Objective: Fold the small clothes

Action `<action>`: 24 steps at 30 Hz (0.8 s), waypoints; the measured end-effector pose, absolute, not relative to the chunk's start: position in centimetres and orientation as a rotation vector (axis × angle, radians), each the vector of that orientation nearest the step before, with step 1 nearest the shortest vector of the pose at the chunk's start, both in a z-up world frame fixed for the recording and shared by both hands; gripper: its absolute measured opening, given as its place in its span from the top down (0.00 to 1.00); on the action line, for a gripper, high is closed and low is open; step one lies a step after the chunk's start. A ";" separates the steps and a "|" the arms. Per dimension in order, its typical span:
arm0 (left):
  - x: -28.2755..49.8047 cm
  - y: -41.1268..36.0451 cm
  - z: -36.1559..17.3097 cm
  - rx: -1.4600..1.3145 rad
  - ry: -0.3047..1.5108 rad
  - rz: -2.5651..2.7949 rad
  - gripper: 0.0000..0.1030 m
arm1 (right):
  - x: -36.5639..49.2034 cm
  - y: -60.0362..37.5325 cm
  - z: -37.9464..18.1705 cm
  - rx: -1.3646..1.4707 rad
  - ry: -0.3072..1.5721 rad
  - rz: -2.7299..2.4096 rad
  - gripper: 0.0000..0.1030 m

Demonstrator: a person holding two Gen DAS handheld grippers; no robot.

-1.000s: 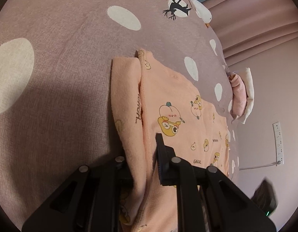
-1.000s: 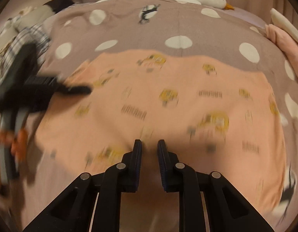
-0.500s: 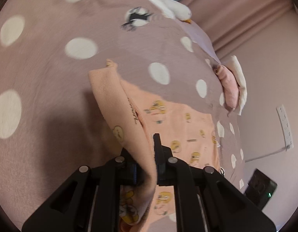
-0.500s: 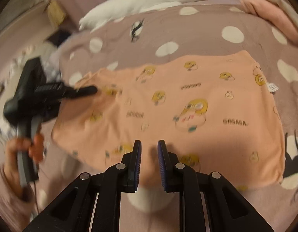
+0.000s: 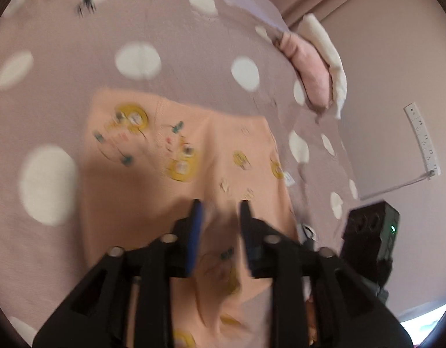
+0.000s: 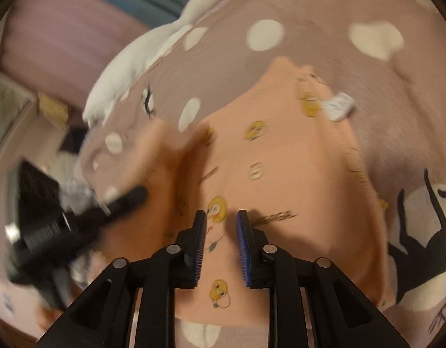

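Observation:
A small peach garment (image 5: pixel 170 174) with yellow cartoon prints lies on the mauve polka-dot bed cover (image 5: pixel 136 29). One side of it is folded over the middle. My left gripper (image 5: pixel 220 206) is open and empty just above the garment's near part. In the right wrist view the same garment (image 6: pixel 280 174) fills the middle, with a white label (image 6: pixel 338 107) at its far edge. My right gripper (image 6: pixel 221 214) is open and empty above the garment. The left gripper (image 6: pixel 127 200) shows there at the garment's left side, blurred.
A white goose plush (image 6: pixel 153 52) lies at the bed's far edge. Folded pink and white clothes (image 5: pixel 315 69) are stacked at the bed's right edge by the wall. A black device (image 5: pixel 370 243) with a green light sits at the lower right. A power strip (image 5: pixel 422 139) hangs on the wall.
My left gripper carried the garment's side over the middle, let it go and opened. My right gripper moved closer over the garment and its jaws opened a little wider.

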State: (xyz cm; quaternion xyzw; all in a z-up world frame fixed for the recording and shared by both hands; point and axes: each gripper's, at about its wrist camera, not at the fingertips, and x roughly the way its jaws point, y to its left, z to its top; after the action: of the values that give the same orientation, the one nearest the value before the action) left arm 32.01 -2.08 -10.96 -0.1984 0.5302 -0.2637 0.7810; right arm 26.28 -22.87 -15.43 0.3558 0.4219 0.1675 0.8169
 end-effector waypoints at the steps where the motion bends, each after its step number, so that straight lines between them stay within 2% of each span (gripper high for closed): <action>1: 31.8 -2.2 -11.3 -0.432 1.152 -0.573 0.70 | 26.3 -23.5 -15.8 0.800 0.901 0.361 0.72; 5: 30.3 -1.3 -11.2 -0.435 1.134 -0.582 0.69 | 26.0 -24.1 -16.2 0.863 0.901 0.392 0.64; 7: 29.2 0.0 -11.0 -0.437 1.110 -0.572 0.64 | 26.0 -23.8 -16.0 0.857 0.899 0.406 0.57; 9: 27.9 1.6 -11.0 -0.446 1.084 -0.553 0.61 | 26.3 -23.0 -15.7 0.830 0.904 0.420 0.54; 24: 20.8 9.5 -13.1 -0.501 1.032 -0.431 0.56 | 31.7 -17.6 -15.5 0.606 0.990 0.425 0.54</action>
State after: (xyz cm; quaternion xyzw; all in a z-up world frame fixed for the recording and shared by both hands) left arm 20.81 9.50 -13.05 -0.2352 0.4845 -0.2024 0.8179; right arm 31.70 -17.59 -15.53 0.2839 0.4639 0.1993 0.8151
